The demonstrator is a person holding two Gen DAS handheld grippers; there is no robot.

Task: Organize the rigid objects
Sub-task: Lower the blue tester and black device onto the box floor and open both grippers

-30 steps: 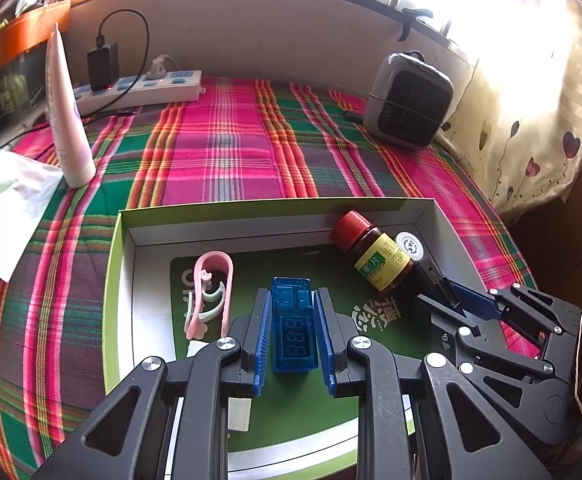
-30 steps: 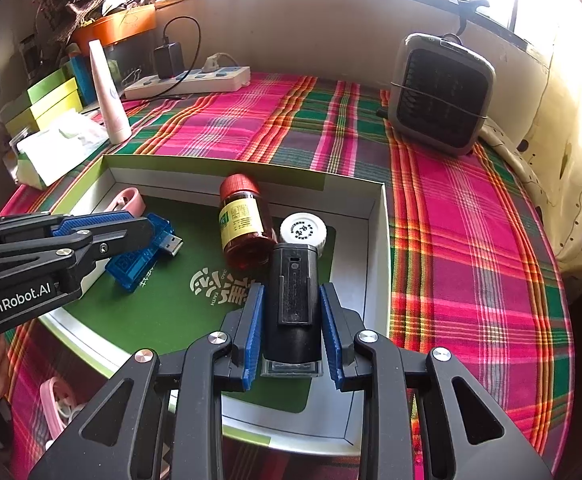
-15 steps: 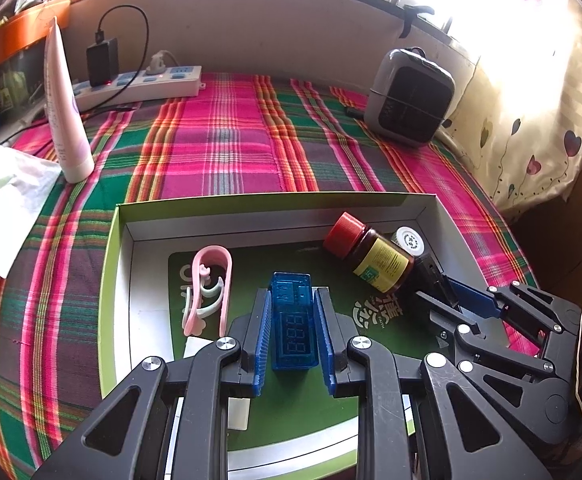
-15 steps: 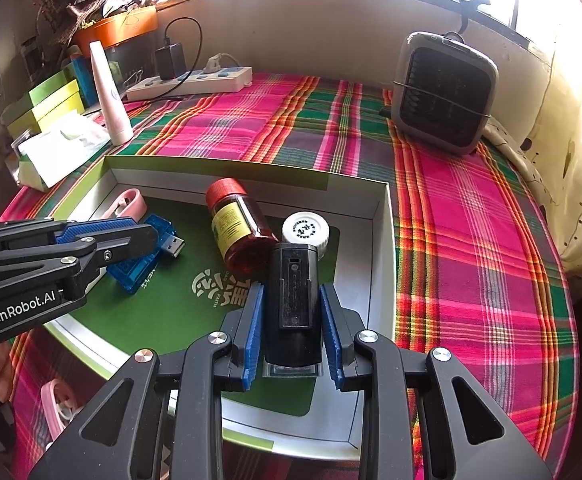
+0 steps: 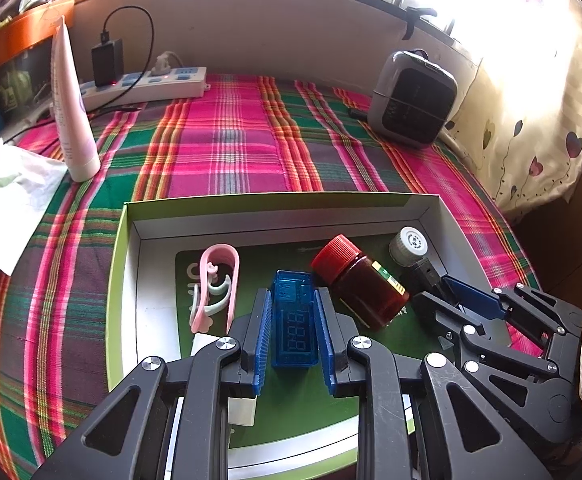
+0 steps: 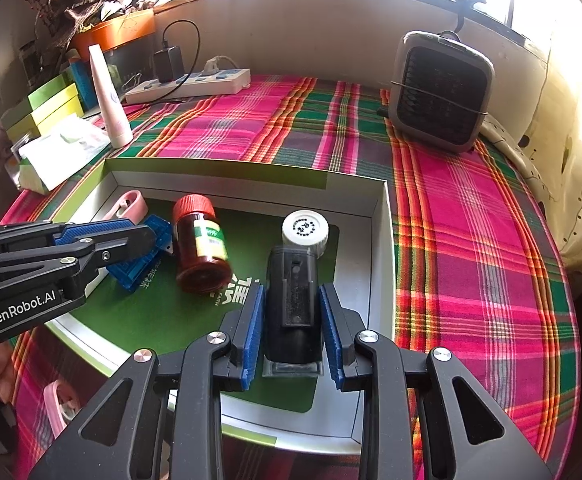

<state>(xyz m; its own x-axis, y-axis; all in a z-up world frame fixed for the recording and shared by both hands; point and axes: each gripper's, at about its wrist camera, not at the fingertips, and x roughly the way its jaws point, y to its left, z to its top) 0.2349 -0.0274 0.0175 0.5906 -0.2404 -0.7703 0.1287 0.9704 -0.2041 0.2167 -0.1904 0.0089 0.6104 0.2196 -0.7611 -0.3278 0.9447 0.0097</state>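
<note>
The shallow green-rimmed cardboard box with a dark green printed floor (image 5: 159,216) lies on the bench under a pink, green and orange plaid cloth (image 5: 227,148), and everything being sorted sits inside it. The left tool (image 5: 292,322) is nearly closed, its blue ribbed pads against the sides of a translucent blue plastic USB meter with a digit display (image 5: 294,320) near the box's middle. The right tool (image 6: 293,322) is likewise nearly closed on a black rectangular plastic device with a raised slider (image 6: 294,284) by the box's right wall.

The biggest risk, as I judge it, is the box itself: it is light and unanchored, so dragging either item sideways instead of lifting it could skid the box across the cloth. Next, the two tools work close together in one box, and a crossing move could knock their linkages. The brown glass bottle with a red screw cap and yellow-green label (image 6: 201,246) lies on its side between them; a nudge from either would roll it. The small white ribbed-cap jar (image 6: 305,230) touches or nearly touches the black device's far end and could tip when that device moves. The smooth meter could slip from its narrow pinch.

The right view shows a second pink clip (image 6: 61,404) on the cloth outside the box's near left edge, and stacked yellow-green boxes (image 6: 45,108) at the far left. The left view alone shows the whole pink plastic clip with pale green and white hooks inside it (image 5: 215,284) lying in the box, and a small white block (image 5: 243,410) under the left tool.
</note>
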